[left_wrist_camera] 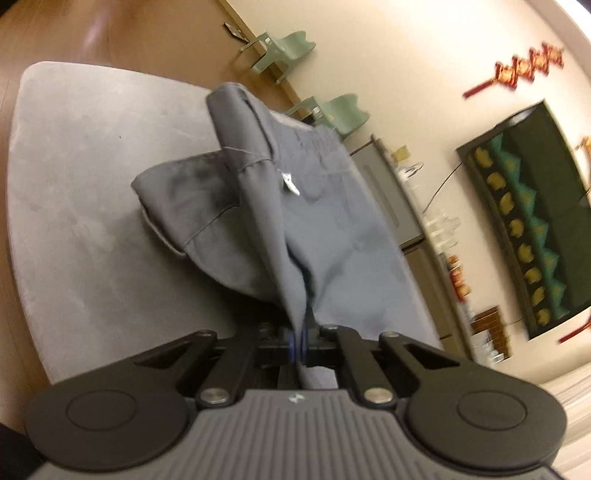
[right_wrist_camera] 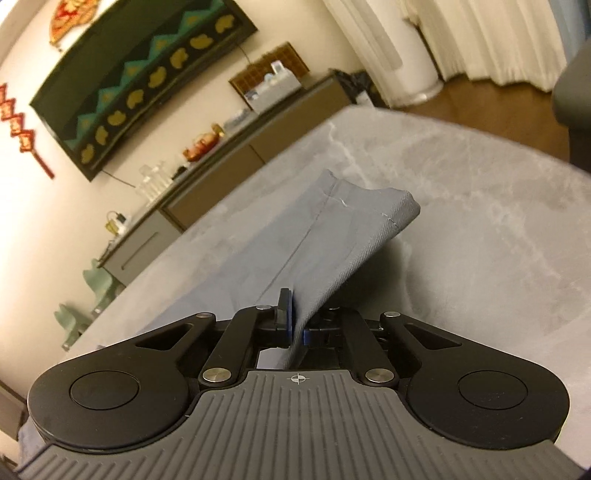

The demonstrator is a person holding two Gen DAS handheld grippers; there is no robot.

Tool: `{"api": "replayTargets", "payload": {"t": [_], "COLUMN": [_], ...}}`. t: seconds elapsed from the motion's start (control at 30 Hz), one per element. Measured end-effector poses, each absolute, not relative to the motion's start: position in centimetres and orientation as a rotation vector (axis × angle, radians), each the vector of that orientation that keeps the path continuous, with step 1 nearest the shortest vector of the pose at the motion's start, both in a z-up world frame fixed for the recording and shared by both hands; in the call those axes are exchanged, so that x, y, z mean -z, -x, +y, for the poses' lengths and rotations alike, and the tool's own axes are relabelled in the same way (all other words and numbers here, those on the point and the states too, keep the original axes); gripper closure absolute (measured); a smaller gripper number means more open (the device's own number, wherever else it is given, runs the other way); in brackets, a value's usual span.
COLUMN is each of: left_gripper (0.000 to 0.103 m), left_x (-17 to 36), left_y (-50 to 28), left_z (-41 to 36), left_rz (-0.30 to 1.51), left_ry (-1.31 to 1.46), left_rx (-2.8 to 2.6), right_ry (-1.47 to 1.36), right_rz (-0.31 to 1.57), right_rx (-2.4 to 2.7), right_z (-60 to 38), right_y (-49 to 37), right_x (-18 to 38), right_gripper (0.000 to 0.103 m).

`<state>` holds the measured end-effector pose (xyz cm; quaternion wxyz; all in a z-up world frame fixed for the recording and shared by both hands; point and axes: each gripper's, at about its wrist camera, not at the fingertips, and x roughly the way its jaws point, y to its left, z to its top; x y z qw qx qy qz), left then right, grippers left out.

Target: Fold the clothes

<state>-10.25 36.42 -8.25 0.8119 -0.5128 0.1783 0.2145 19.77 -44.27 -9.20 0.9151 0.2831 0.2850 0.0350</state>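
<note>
A cream wall (right_wrist_camera: 44, 221) carries a long dark panel (right_wrist_camera: 147, 70) patterned with teal zigzags and gold shapes, with red hanging ornaments (left_wrist_camera: 528, 66) beside it. Below it runs a low grey-brown sideboard (right_wrist_camera: 229, 162) crowded with glassware and small items. Pale green chairs (left_wrist_camera: 284, 48) stand along the wall on a brown wooden floor (left_wrist_camera: 122, 26). White curtains (right_wrist_camera: 491, 37) hang past the table's far corner. The grey marbled tabletop (right_wrist_camera: 480, 221) fills the foreground under warm light.
</note>
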Motion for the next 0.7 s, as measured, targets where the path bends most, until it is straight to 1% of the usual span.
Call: {"api": "replayTargets", "payload": {"t": [0.07, 0.17, 0.27, 0.33, 0.4, 0.47, 0.5, 0.53, 0.57, 0.6, 0.63, 0.7], "left_gripper": [0.100, 0.100, 0.100, 0.100, 0.099, 0.098, 0.093, 0.087, 0.084, 0.089, 0.088, 0.086], "left_x": [5.5, -1.0, -8.2, -10.4, -9.8, -6.5, -4.3, -2.0, 0.2, 1.7, 2.7, 3.0], "left_y": [11.5, 12.5, 9.7, 3.9, -4.6, -13.7, -17.5, -20.9, -24.4, -25.5, -25.5, -23.7], "left_z": [36.0, 35.0, 34.4, 34.9, 35.6, 36.3, 36.7, 37.1, 37.5, 37.9, 38.4, 39.1], "left_rz": [0.301, 0.173, 0.110, 0.191, 0.340, 0.529, 0.627, 0.726, 0.823, 0.860, 0.866, 0.806], "left_ry": [1.061, 0.979, 0.880, 0.852, 0.820, 0.775, 0.748, 0.714, 0.679, 0.688, 0.719, 0.766], "left_rx": [-0.426, -0.374, -0.358, -0.389, -0.463, -0.559, -0.565, -0.548, -0.530, -0.529, -0.538, -0.470], "right_ry": [-0.575, -0.562, -0.525, -0.505, -0.452, -0.406, -0.382, -0.362, -0.341, -0.320, -0.299, -0.259], "right_rz": [0.539, 0.464, 0.412, 0.433, 0.492, 0.596, 0.658, 0.710, 0.729, 0.748, 0.767, 0.797], "right_rx": [-0.109, -0.171, -0.199, -0.181, -0.144, -0.091, -0.047, -0.011, 0.035, 0.081, 0.127, 0.212], "right_z": [-44.3, -44.9, -45.8, -46.2, -45.6, -44.8, -44.5, -44.3, -44.2, -44.2, -44.2, -44.0], "right_y": [-17.5, -13.9, -12.2, -13.7, -16.9, -21.7, -24.8, -27.6, -29.4, -31.2, -33.0, -36.3], "right_x": [6.9, 2.4, -2.9, -5.7, -6.4, -4.5, -2.6, -0.5, 0.8, 2.2, 3.6, 6.1], "right_gripper": [0.100, 0.101, 0.102, 0.102, 0.102, 0.101, 0.098, 0.093, 0.076, 0.066, 0.064, 0.063]}}
